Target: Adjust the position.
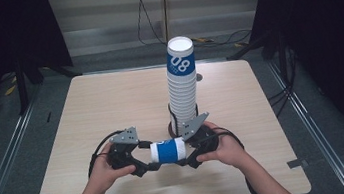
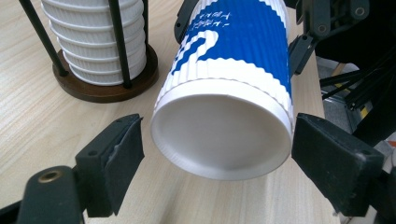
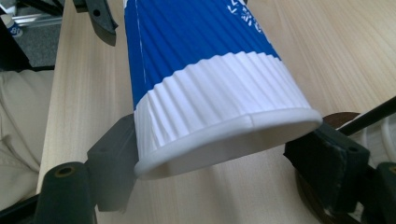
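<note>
Two hand-held grippers are meeting over the near middle of the worktop (image 1: 110,100), each worked by one of the person's hands. The left hand-held gripper (image 1: 150,166) is standing open: in the left gripper view its two black jaws are flanking the wide white rim of a blue and white paper cup (image 2: 224,116), the left pad clearly apart from the rim, the right pad at or just beside it, with contact too close to tell. The right hand-held gripper (image 1: 186,160) is at the cup's other end. In the right gripper view its jaws are sitting on either side of that end, the near jaw pressing against the ribbed white band; it looks to be the one gripping the cup, though the far pad's contact is hard to make out.

The cup is lying on its side between the two hand-held grippers, held slightly above the wood, blue middle band facing up.

Just behind it, a tall stack of matching cups (image 1: 182,83) is standing upright inside a dark wire holder (image 1: 173,122) on a round wooden base.

As a judgement, the work is partway along: one cup is free of the stack and is being passed or steadied between the hands; placing it is not yet done.
</note>
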Motion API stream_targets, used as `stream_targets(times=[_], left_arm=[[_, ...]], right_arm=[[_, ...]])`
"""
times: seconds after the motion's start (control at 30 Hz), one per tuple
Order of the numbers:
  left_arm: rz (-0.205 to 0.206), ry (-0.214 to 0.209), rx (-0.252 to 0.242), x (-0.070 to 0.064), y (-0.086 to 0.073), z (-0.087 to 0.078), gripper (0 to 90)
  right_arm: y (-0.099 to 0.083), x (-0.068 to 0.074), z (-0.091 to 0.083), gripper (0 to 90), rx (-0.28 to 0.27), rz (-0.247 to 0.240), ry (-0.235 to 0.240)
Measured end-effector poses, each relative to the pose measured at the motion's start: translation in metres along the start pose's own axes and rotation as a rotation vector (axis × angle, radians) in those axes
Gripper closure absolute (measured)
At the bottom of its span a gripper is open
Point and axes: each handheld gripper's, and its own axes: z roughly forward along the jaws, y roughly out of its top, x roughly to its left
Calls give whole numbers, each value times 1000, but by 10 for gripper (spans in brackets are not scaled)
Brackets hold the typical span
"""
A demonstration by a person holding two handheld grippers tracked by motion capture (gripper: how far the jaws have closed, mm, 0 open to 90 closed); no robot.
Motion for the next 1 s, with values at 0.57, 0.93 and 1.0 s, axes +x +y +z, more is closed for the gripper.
stream_targets(times=[0.57, 0.93, 1.0], left_arm=[[-1, 3, 20, 0, 0, 2, 166], [-4, 12, 34, 0, 0, 1, 166], [-7, 8, 35, 0, 0, 2, 166]], right_arm=[[5, -2, -4, 205, 73, -23, -10], [11, -3, -6, 204, 118, -45, -14], [12, -3, -7, 204, 130, -45, -18]])
